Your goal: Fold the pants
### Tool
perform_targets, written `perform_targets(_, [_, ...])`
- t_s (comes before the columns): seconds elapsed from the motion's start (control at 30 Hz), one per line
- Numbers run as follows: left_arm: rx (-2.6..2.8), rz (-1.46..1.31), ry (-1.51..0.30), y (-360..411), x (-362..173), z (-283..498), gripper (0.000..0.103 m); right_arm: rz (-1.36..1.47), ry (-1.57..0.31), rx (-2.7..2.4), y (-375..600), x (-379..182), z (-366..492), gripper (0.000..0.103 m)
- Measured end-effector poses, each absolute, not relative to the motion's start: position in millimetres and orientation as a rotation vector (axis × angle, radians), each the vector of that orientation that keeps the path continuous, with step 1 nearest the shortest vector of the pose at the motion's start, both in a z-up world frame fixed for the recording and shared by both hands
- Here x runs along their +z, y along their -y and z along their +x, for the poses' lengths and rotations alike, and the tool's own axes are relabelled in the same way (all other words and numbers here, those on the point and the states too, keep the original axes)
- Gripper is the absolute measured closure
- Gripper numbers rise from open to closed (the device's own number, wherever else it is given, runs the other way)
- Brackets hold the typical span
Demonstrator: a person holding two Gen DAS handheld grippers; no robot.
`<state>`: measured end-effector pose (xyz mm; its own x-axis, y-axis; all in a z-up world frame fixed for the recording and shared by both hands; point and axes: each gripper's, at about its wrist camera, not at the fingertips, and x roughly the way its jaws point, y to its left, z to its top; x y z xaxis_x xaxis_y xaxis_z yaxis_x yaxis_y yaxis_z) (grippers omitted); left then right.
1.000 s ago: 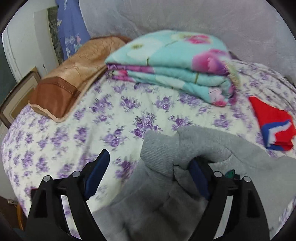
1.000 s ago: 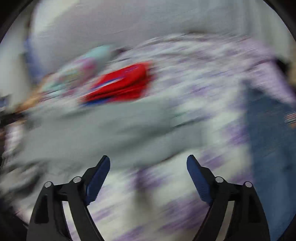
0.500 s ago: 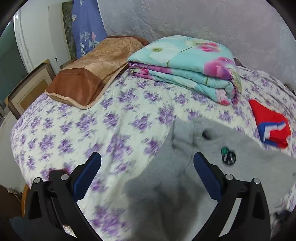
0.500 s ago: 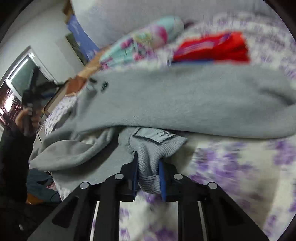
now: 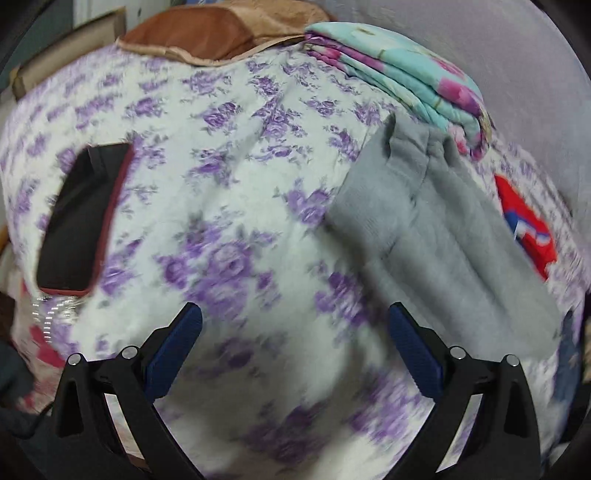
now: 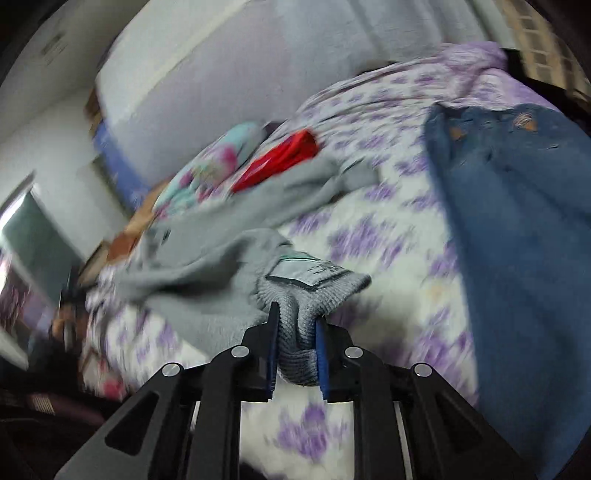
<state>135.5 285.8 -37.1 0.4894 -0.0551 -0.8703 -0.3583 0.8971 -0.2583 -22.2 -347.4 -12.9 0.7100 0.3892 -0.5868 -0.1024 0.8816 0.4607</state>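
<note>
The grey sweatpants (image 5: 436, 236) lie stretched on the purple-flowered bed sheet (image 5: 229, 206), at the right of the left wrist view, waistband end toward the folded quilt. My left gripper (image 5: 291, 343) is open and empty over bare sheet, left of the pants. My right gripper (image 6: 295, 332) is shut on the ribbed waistband of the grey pants (image 6: 306, 295), with a white label showing just beyond the fingers. The rest of the pants (image 6: 221, 236) trails away to the left.
A folded turquoise floral quilt (image 5: 399, 77) and a brown pillow (image 5: 210, 33) lie at the bed's far end. A red folded garment (image 5: 528, 229) lies right of the pants. A black phone (image 5: 77, 221) lies left. Blue jeans (image 6: 517, 240) lie right.
My left gripper let go of the grey pants and moved left over bare sheet. My right gripper closed on the waistband and has pulled it away, stretching the pants.
</note>
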Motion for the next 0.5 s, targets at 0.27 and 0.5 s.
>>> perform_targets(0.27, [0.187,-0.405,-1.175,-261,-67,194,0.004,0.422,-0.565,0.185,367,7,-54,0.016])
perform_targets(0.5, [0.246,-0.369,-1.084,-264,-33,164,0.016,0.178,-0.642,0.219,348,37,6,0.006])
